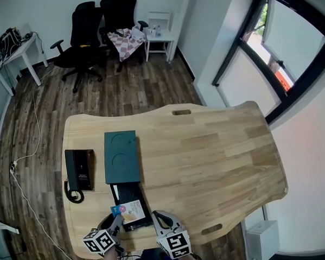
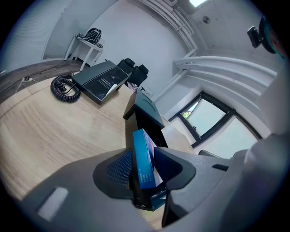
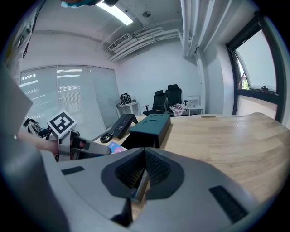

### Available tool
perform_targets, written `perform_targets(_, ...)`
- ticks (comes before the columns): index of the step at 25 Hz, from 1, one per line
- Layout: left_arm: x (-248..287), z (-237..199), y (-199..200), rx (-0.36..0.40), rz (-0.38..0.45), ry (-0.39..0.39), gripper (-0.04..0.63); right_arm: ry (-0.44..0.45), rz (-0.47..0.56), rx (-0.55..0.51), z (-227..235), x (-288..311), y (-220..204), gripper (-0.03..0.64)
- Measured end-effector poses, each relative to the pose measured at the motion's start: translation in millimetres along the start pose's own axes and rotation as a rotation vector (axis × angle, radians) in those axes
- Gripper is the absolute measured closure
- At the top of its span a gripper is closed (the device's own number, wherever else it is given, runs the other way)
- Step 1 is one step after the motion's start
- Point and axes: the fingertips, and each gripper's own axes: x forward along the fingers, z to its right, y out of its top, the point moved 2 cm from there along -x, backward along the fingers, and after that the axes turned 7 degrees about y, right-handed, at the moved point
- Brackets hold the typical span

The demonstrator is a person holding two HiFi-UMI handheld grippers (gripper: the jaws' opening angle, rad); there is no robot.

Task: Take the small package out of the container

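Blue package (image 2: pixel 144 158) stands on edge, pinched between the left gripper (image 1: pixel 117 219) pads, over the near end of the open black box (image 1: pixel 130 192). Its lower end is hidden behind the jaws. A white card (image 1: pixel 135 213) lies in the box. Right gripper (image 1: pixel 158 216) jaws are narrow on a thin strip (image 3: pixel 138 186) by the box corner; unclear what it is. Teal lid (image 1: pixel 121 156) sits at the box's far end, phone (image 1: pixel 79 169) to the left, both on the table (image 1: pixel 218 156).

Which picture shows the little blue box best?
The left gripper view: the blue box fills the middle, edge-on, held between the pads of the left gripper. The head view shows it small, from above, over the black container. The right gripper view catches only a corner.
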Motion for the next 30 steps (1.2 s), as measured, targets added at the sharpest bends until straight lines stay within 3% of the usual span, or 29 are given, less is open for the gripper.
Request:
perform_targets(3, -4, 0, 1, -0.024, 0.009, -0.023, 0.473, -0.002, 0.003, -0.007, -2, -1, 2, 0.612)
perform_targets(13, -13, 2, 8, -0.086, 0.045, -0.053, 0.492, 0.004, 0.021, -0.012, -9, -11, 4, 0.612)
perform_targets(30, -33, 27, 23, -0.093, 0.09, -0.125, 0.499, -0.02, 0.109, -0.048, -19, -41, 26, 0.612)
